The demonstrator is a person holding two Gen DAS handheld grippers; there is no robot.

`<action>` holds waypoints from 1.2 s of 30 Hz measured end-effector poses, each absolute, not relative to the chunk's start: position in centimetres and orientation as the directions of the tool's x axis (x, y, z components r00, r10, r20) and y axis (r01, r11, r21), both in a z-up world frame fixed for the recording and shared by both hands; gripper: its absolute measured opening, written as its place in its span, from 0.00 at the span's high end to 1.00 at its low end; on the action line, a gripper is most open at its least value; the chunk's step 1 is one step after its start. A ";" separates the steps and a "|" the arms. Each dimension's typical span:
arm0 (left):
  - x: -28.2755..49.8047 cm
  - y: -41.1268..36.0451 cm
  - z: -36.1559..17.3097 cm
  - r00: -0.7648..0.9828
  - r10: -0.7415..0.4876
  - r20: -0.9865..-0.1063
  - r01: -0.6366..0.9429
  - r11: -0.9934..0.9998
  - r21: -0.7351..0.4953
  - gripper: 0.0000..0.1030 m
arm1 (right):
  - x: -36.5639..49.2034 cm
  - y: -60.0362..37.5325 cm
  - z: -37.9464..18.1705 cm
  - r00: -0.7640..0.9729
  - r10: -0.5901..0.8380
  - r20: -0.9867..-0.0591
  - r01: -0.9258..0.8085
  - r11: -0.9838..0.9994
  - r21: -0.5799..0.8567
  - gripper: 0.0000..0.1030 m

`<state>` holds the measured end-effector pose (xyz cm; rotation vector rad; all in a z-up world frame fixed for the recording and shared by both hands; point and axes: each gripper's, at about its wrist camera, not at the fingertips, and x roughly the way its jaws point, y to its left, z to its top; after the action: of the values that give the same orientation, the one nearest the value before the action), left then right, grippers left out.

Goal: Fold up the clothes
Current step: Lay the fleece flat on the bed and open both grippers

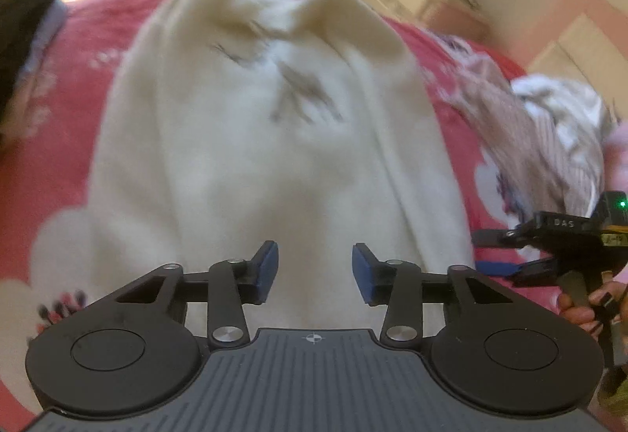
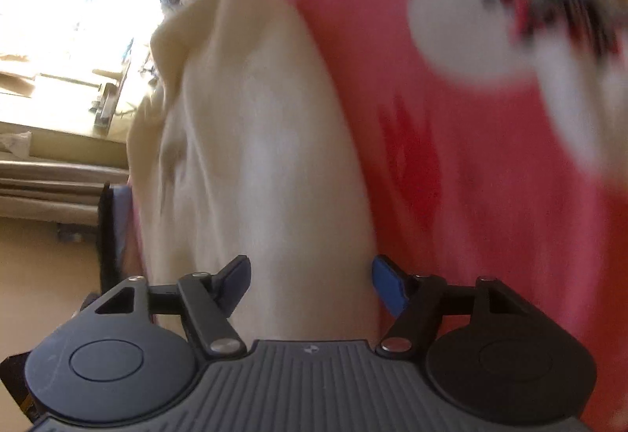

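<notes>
1. I am holding my left fingers (image 1: 315, 273) tipped down over the cream garment (image 1: 267, 141). The two blue pads (image 1: 268, 269) are standing apart with nothing between them, and the cloth is lying below them.
2. I am holding my right fingers (image 2: 311, 284) tipped down too, with the view leaning sideways. These pads (image 2: 387, 288) are standing wide apart and are not pinching anything. The garment's (image 2: 251, 165) long edge is running up between them, but I cannot tell if it is touching them.
3. The cream garment is lying spread on the pink bedspread (image 1: 78, 110) with white shapes on it. Its far end is bunching up in soft humps.
4. In the left view, my right fingers (image 1: 496, 251) are showing at the right side, just past the garment's right edge, with my hand (image 1: 581, 308) on the handle.
5. Bare pink bedspread is showing on both sides of the garment, so both long edges are lying free.
6. A pile of striped clothes (image 1: 549, 141) is sitting near the right side of the bed. Something dark (image 1: 23, 35) is lying at the far left corner.
</notes>
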<state>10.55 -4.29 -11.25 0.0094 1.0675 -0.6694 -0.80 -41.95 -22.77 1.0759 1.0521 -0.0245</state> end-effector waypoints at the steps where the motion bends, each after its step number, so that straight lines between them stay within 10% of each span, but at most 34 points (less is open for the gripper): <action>1: 10.0 -5.0 -11.6 0.302 -0.493 -0.816 0.527 0.800 -0.288 0.65 | -1.1 -41.2 -22.9 0.539 0.451 -0.711 0.472 0.538 0.699 0.45; 6: 8.1 -6.5 -12.7 0.305 -0.444 -0.843 0.570 0.794 -0.212 0.67 | -2.1 -39.4 -19.8 0.575 0.345 -0.742 0.416 0.658 0.628 0.90; 11: 7.3 -6.6 -13.4 0.318 -0.409 -0.855 0.586 0.794 -0.162 0.67 | -3.6 -40.4 -15.3 0.693 0.217 -0.688 0.382 0.699 0.605 0.93; 23: 8.3 -5.1 -13.3 0.309 -0.459 -0.833 0.534 0.809 -0.247 0.66 | 3.3 -57.3 2.2 0.885 -0.124 -0.449 0.380 0.751 0.540 0.94; 30: 9.3 -5.3 -13.8 0.291 -0.469 -0.834 0.518 0.810 -0.275 0.66 | 12.8 -64.3 2.6 0.782 -0.309 -0.541 0.528 0.790 0.312 0.93; 36: 9.9 -5.0 -14.8 0.248 -0.456 -0.855 0.499 0.816 -0.290 0.62 | 13.6 -66.5 -4.2 0.608 -0.361 -0.707 0.711 0.644 0.282 0.48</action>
<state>9.85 -5.00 -14.83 0.0437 1.1483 -0.6509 13.63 -66.49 -4.25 0.5915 0.6558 -0.6624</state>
